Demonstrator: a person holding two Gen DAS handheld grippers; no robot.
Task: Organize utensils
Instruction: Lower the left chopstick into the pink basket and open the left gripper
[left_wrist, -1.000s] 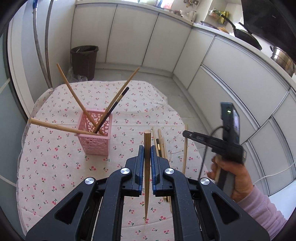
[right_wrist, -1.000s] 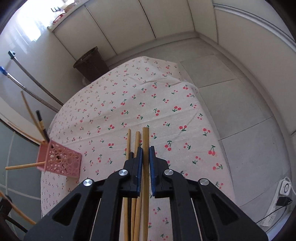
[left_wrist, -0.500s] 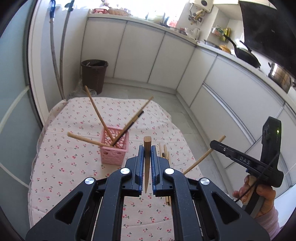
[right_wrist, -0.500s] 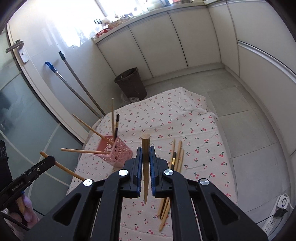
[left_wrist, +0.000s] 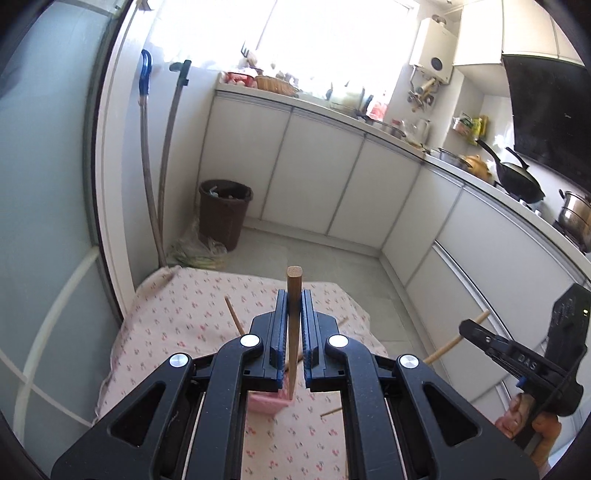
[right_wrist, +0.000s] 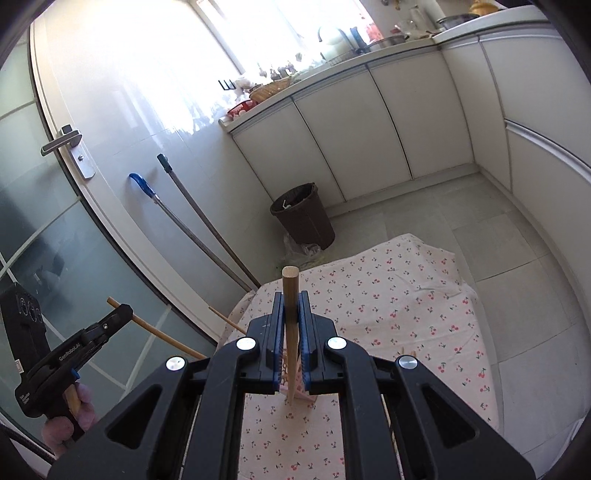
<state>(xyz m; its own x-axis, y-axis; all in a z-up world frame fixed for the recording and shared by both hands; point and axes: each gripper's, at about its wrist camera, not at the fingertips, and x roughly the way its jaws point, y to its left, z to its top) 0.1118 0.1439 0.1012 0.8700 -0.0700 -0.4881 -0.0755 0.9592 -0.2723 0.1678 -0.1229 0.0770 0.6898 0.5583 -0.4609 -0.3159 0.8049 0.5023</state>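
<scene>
Left gripper (left_wrist: 294, 332) is clamping a wooden chopstick (left_wrist: 294, 325) between its blue pads, stick standing upright, blunt round end poking above the jaws, thin tip pointing down toward the pink basket (left_wrist: 267, 400). Right gripper (right_wrist: 291, 332) is doing the same: pinching its own wooden chopstick (right_wrist: 290, 325), blunt end up, tip hanging over the pink basket's (right_wrist: 301, 391) rim area, whether it is touching I cannot tell. Basket is sitting on the cherry-print cloth (right_wrist: 388, 314), mostly hidden behind the gripper bodies in both views. In the left wrist view the right gripper (left_wrist: 466, 325) is showing off to the side, held by a hand (left_wrist: 524, 417), a stick crossing its tip. In the right wrist view the left gripper (right_wrist: 123, 311) is showing likewise, hand (right_wrist: 70, 417) below it, stick running through its jaws at a slant. Another chopstick (left_wrist: 233, 315) is sticking up out of the basket area, leaning left, lower part hidden. A loose stick end (left_wrist: 331, 411) is lying on the cloth just right of the basket. Further out, the cloth is ending at a grey tiled floor (right_wrist: 498, 229). A brown trash bin (left_wrist: 224, 212) is standing by the white cabinets (left_wrist: 314, 177), two mop handles (left_wrist: 155, 166) leaning on the wall beside it. Far back, counter clutter and a black wok (left_wrist: 517, 177) are sitting under a bright window.
</scene>
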